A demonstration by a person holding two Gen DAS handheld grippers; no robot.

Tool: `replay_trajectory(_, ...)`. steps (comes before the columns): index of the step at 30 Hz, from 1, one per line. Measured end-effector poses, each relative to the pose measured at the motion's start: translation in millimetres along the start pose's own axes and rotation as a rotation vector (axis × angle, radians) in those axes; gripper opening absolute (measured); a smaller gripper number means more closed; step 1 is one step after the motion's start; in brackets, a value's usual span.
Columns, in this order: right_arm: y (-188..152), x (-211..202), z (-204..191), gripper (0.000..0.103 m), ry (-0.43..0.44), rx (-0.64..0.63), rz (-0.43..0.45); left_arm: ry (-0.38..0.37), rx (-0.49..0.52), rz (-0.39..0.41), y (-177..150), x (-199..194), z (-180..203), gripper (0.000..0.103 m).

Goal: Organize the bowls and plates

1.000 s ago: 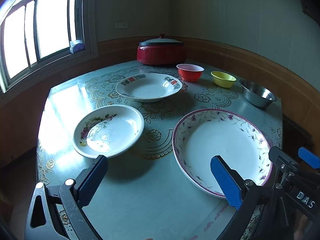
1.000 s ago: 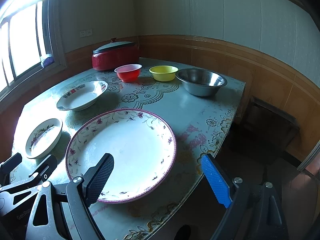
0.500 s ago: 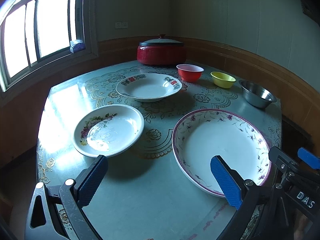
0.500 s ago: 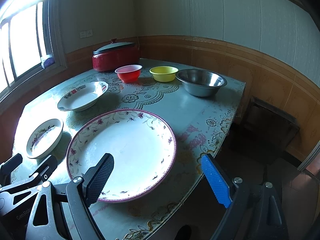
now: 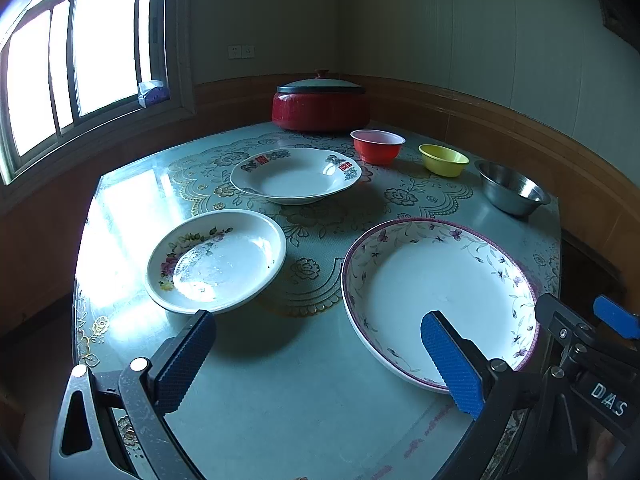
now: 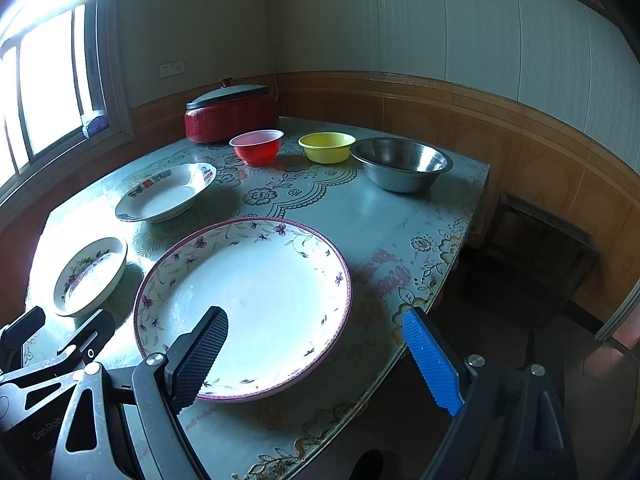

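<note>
Hovering near the table's point(image 5: 280, 400) front edge, both grippers' jaws apart, empty, large plate point(image 6: 248, 296) by the right edge.

"DAS" on right hand-held gripper point(image 5: 576, 332), "GenRo" on left hand-held gripper point(image 6: 48, 332)

My left tongs point(image 5: 318, 354) and right tongs point(image 6: 316, 354) each carry one black and one blue pad, both rough with a fine knurled grain, on matt dark frames with bright metal screws. The counter point(image 5: 280, 392) wears a smooth, glossy patterned cover that mirrors the window light. The big floral plate point(image 6: 256, 300) looks like glazed ceramic, shiny. The steel bowl point(image 6: 402, 164) is brushed metal. The red bowl point(image 6: 258, 147) and yellow bowl point(image 6: 327, 147) look like plastic.
</note>
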State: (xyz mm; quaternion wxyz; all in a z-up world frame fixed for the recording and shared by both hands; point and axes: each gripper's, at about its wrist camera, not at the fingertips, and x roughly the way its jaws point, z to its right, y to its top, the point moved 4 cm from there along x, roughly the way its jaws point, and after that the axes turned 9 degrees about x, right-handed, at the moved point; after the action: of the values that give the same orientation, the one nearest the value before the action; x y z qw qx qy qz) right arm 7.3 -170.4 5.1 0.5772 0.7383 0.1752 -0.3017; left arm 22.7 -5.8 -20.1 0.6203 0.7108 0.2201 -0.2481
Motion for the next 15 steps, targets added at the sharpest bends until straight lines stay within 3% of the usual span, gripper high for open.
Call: replay_trajectory(15, -0.7, -0.6, -0.3, 0.091, 0.001, 0.000, 0.000, -0.004, 0.002, -0.003, -0.2, -1.0, 1.2, 0.103)
